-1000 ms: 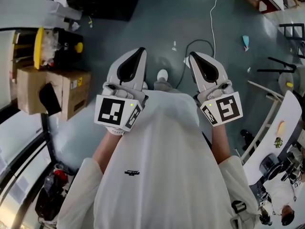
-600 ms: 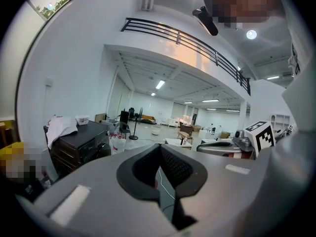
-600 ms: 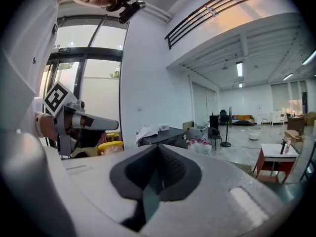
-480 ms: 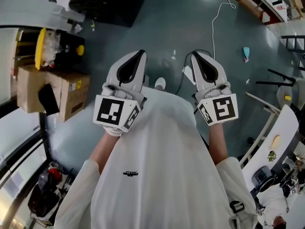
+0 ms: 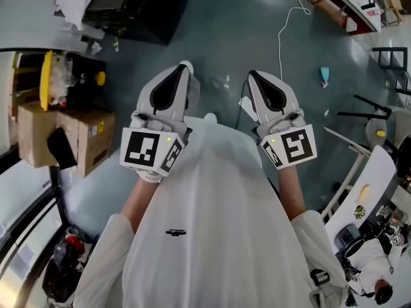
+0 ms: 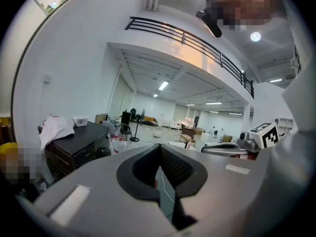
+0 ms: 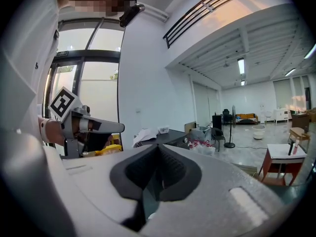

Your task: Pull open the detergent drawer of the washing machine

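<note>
No washing machine or detergent drawer shows in any view. In the head view my left gripper [image 5: 184, 67] and right gripper [image 5: 253, 76] are held side by side at chest height, over a grey floor, pointing ahead. Both have their jaws closed with nothing between them. The left gripper view looks along its closed jaws, my left gripper [image 6: 159, 149], into a big white hall. The right gripper view shows my right gripper [image 7: 158, 149] shut as well, and the left gripper's marker cube [image 7: 63, 104] beside it at the left.
A black cabinet [image 5: 138, 8] stands ahead on the left with white cloth on it. A cardboard box [image 5: 64, 130] and yellow items [image 5: 48, 76] sit at the left. A white cable [image 5: 282, 37] runs over the floor. A white frame [image 5: 366, 165] stands at the right, and a small table [image 7: 284, 164] ahead.
The person has walked forward: the black cabinet has come further into the head view and the floor has slid past. Both grippers stay shut and side by side.
</note>
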Demonstrator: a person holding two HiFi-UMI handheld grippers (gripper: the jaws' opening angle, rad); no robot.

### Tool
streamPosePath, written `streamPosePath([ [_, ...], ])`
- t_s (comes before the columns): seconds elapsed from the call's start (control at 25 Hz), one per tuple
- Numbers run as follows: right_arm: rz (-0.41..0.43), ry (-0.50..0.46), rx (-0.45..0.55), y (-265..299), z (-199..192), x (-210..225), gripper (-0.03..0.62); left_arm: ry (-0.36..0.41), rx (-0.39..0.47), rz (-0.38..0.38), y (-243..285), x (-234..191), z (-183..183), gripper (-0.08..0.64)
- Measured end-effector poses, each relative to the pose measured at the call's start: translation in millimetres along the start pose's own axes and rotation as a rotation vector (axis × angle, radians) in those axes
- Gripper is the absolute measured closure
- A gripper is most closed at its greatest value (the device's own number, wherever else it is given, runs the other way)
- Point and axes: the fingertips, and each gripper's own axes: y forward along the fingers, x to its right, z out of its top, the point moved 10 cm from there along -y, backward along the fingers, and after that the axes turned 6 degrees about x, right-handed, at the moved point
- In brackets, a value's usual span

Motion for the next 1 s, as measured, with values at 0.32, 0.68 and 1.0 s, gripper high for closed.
streamPosePath([
  [0.32, -0.031, 0.015, -0.018, 93.0, 15.7, 36.3, 0.591, -0.052, -0.027, -0.032, 75.9, -73.6, 5.2, 0.546],
  [0.68, -0.122, 0.072, -0.018, 218.2, 43.7, 97.3, 0.591, -0.054, -0.038, -0.119, 195.1, -167.4, 55.8, 0.546],
  [1.0, -0.137, 0.244, -0.026, 320.6, 48.3, 141.4, 0.591, -0.084, -0.061, -0.140, 257.4, -237.0, 73.0, 0.546],
])
